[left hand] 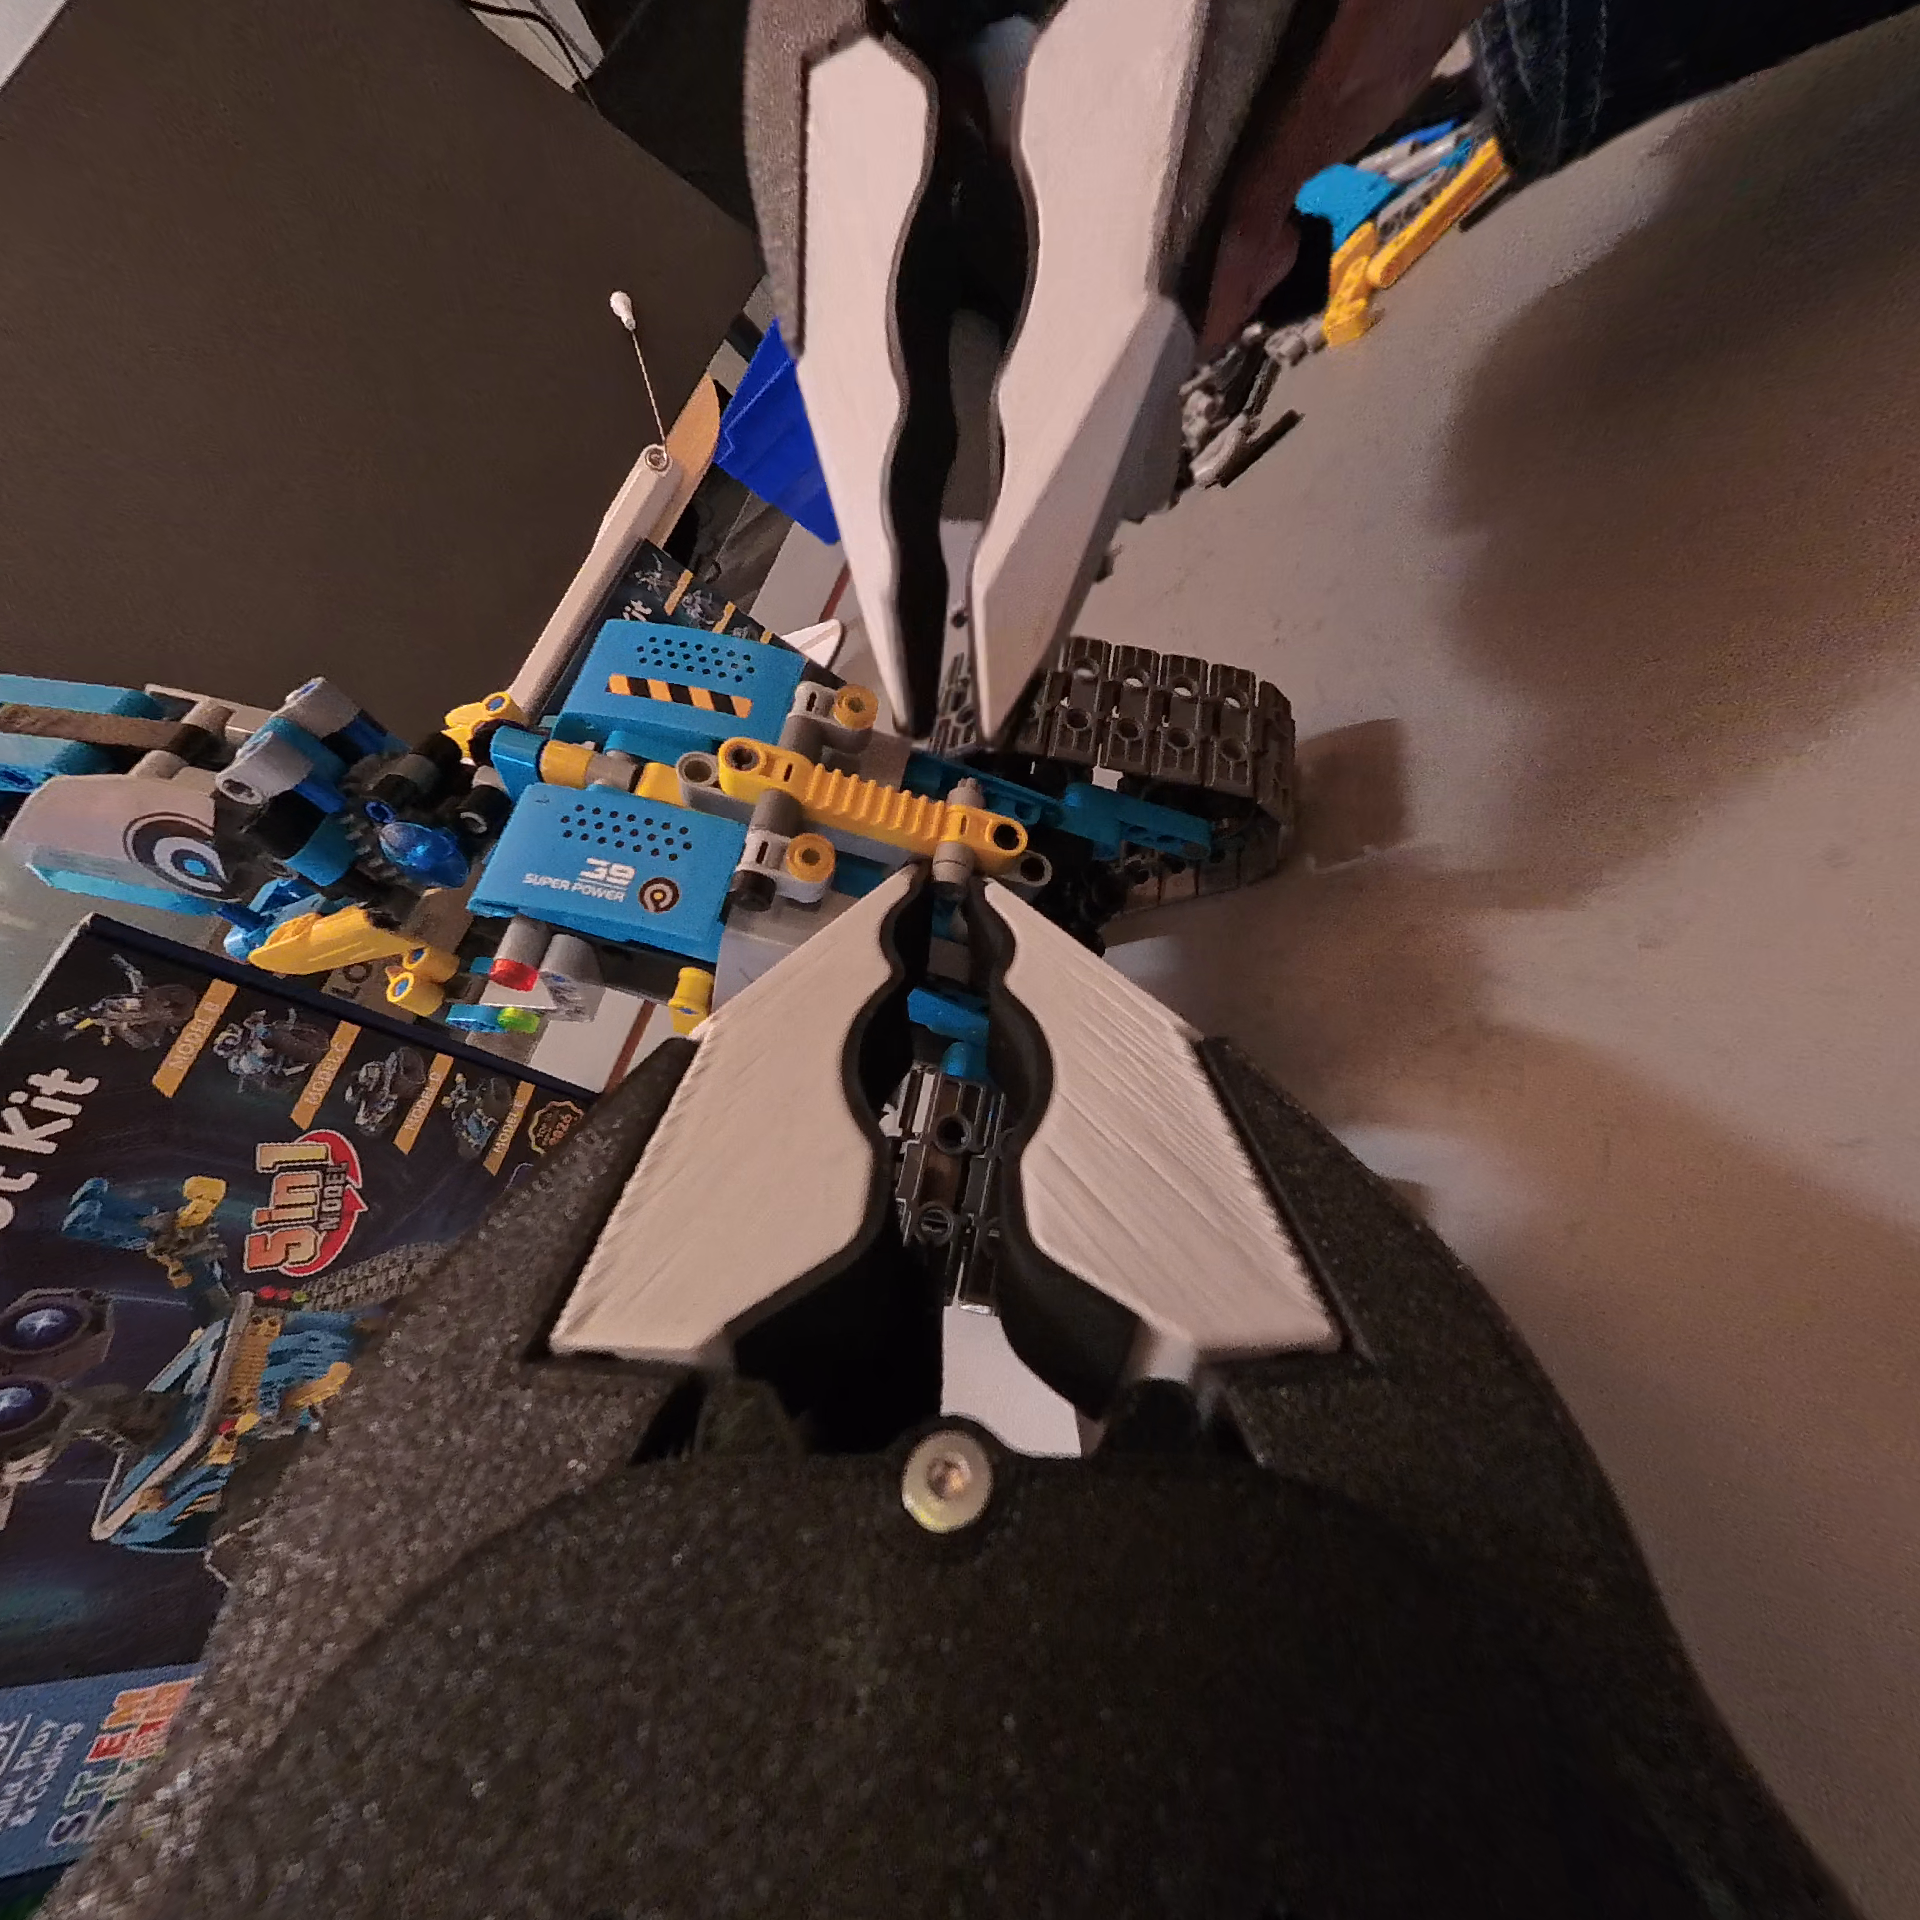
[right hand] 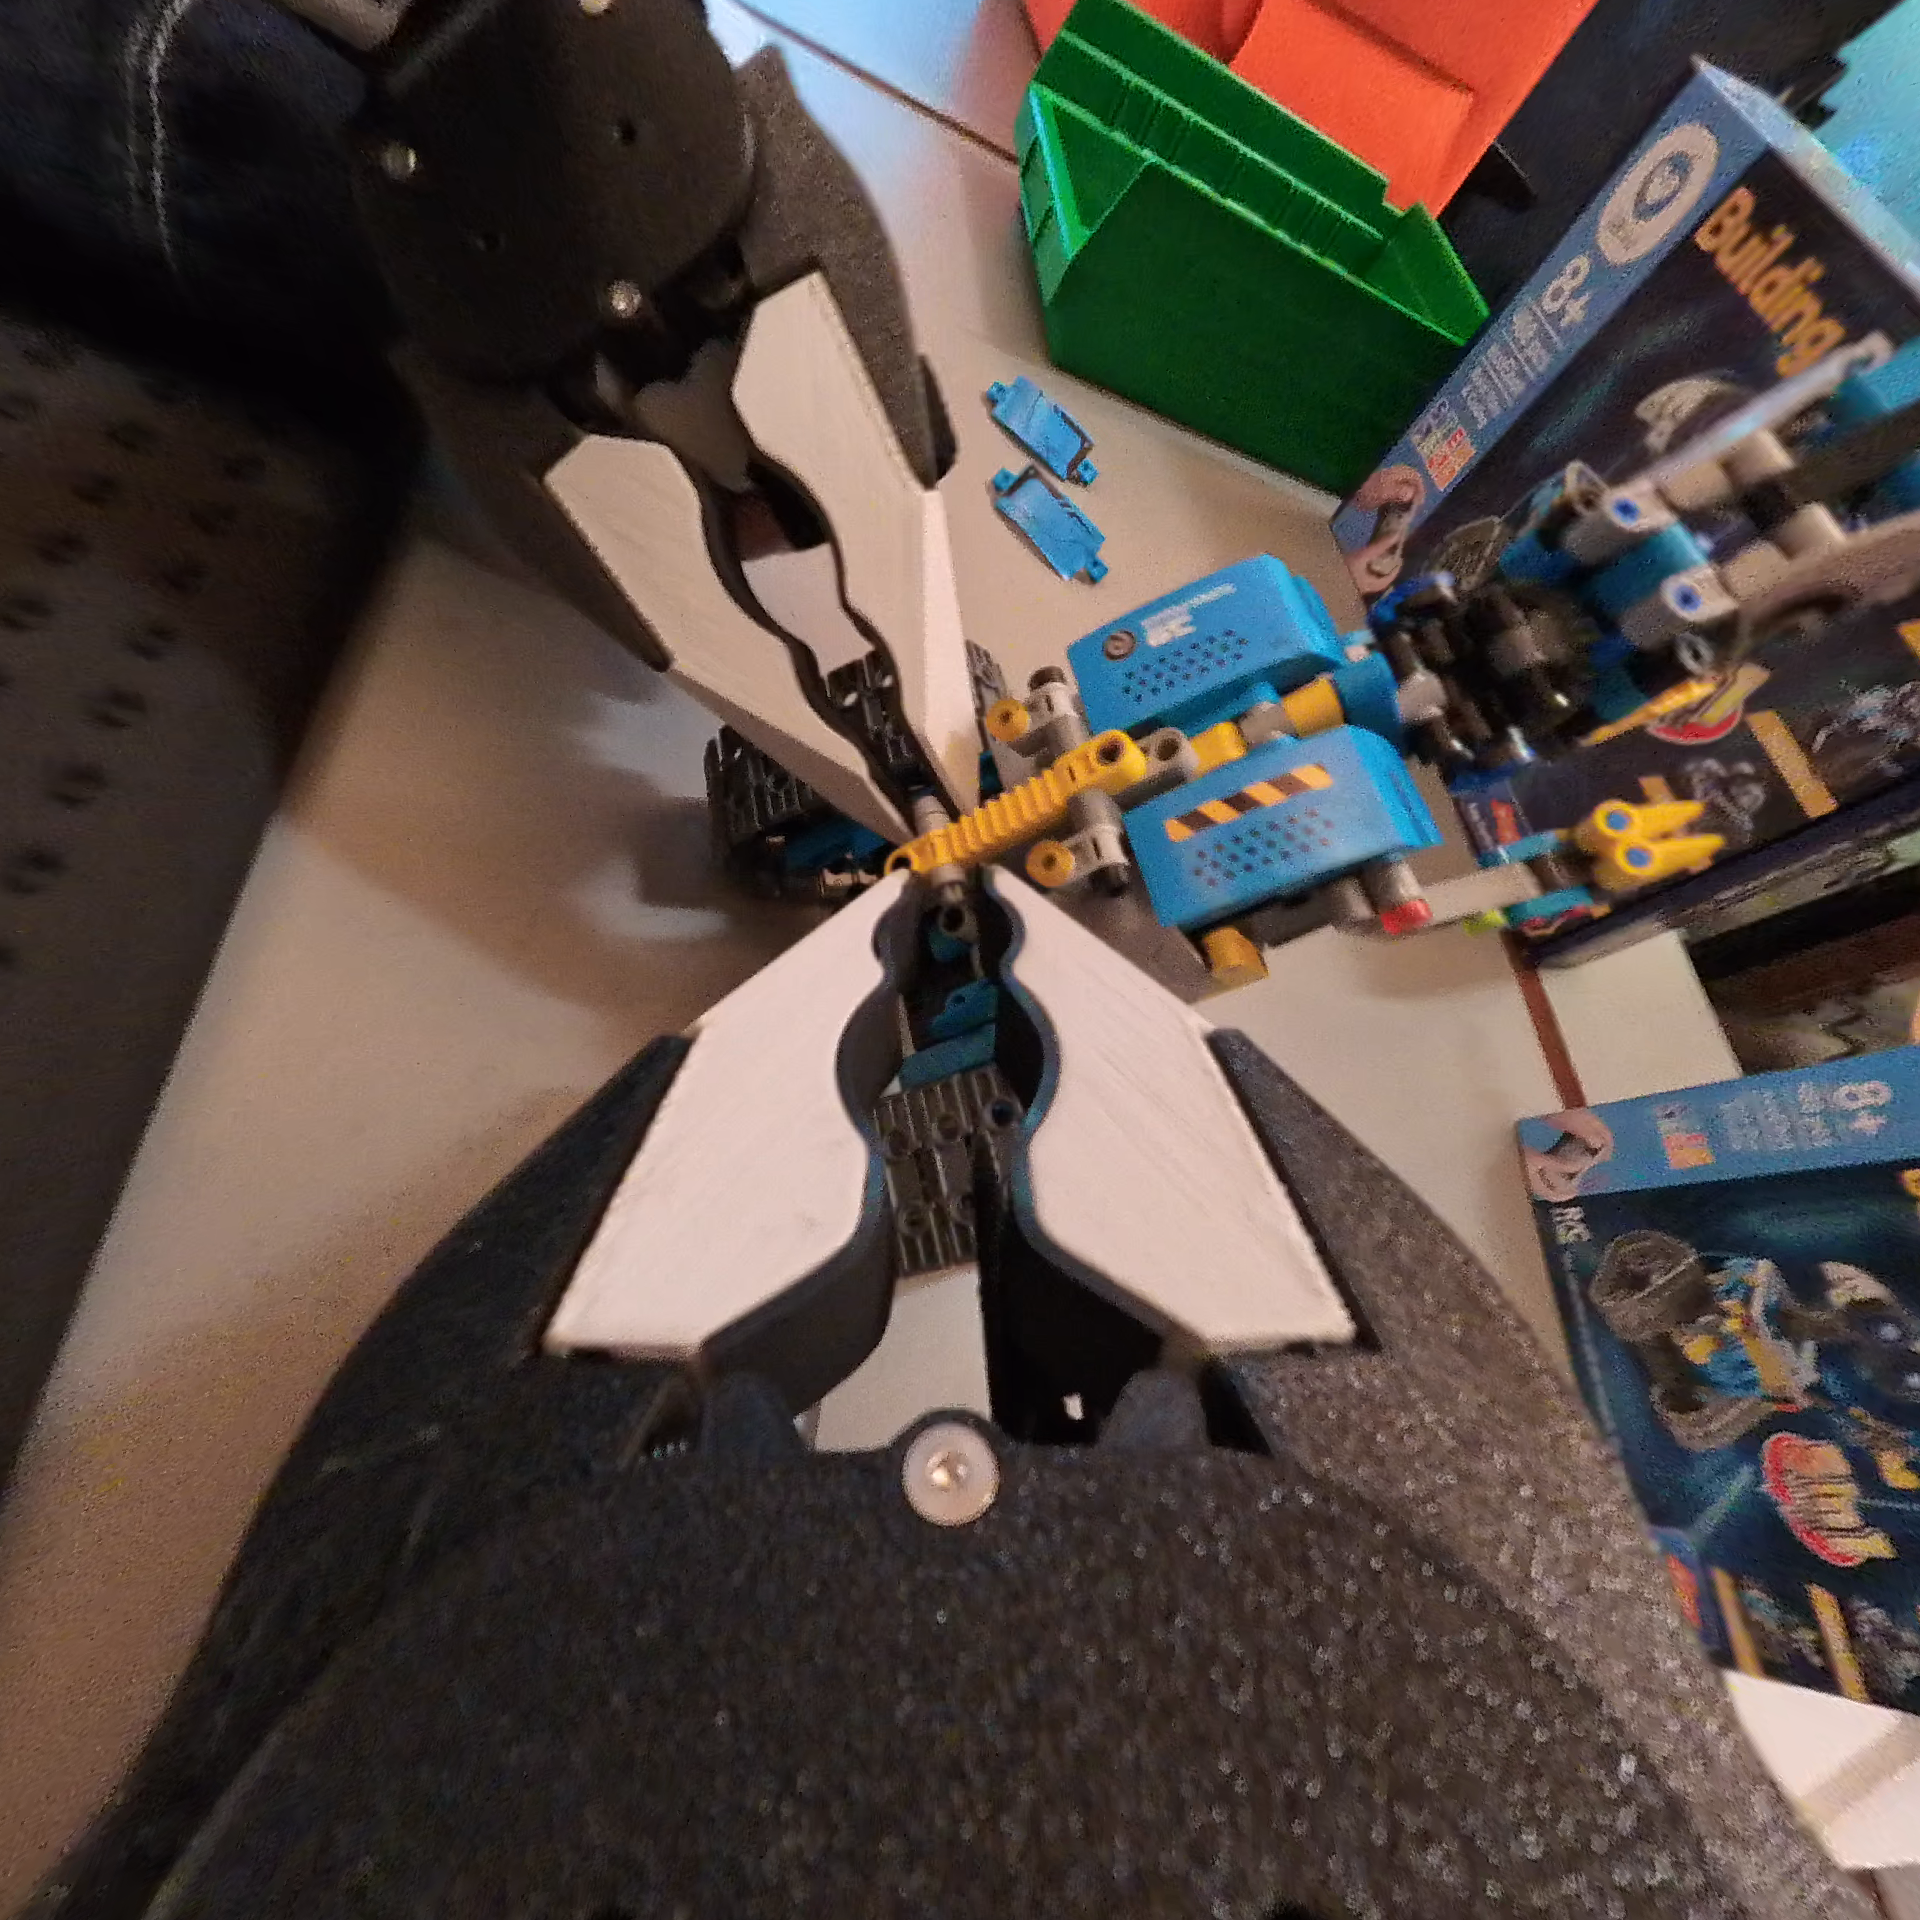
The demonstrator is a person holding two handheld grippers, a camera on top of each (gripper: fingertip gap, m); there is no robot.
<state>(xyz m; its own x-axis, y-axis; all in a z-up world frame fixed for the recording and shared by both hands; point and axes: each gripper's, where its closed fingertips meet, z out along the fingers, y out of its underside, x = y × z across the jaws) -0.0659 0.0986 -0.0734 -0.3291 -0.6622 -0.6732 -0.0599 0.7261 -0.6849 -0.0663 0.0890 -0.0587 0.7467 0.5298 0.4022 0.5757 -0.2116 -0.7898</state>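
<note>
The left gripper (left hand: 948, 883), with white fingers and black foam sides, is pinching a small grey pin (left hand: 951, 831). The pin is sticking out by the end of a yellow toothed plastic bar (left hand: 883, 805). The jaws are almost together, with only the pin between them.

The right gripper (right hand: 948, 883) is coming in from the other side. Its jaws are also nearly closed, on a small grey peg (right hand: 948, 878) at the end of that yellow bar. I cannot tell for sure if it is squeezing the peg tight.

The yellow bar is sitting on top of a blue, yellow and grey toy robot made of building bricks (left hand: 644, 831). The toy is standing on a pale tabletop (left hand: 1558, 1039). It has dark grey rubber tracks (left hand: 1164, 717) at the end near the grippers. It has two blue box parts with little holes.

Two dark blue toy boxes with pictures (right hand: 1714, 468) are lying just beside the toy. A green plastic bin (right hand: 1226, 249) is sitting farther back, with an orange bin (right hand: 1351, 73) behind it. Two small flat blue pieces (right hand: 1044, 468) are lying on the table near the green bin.
</note>
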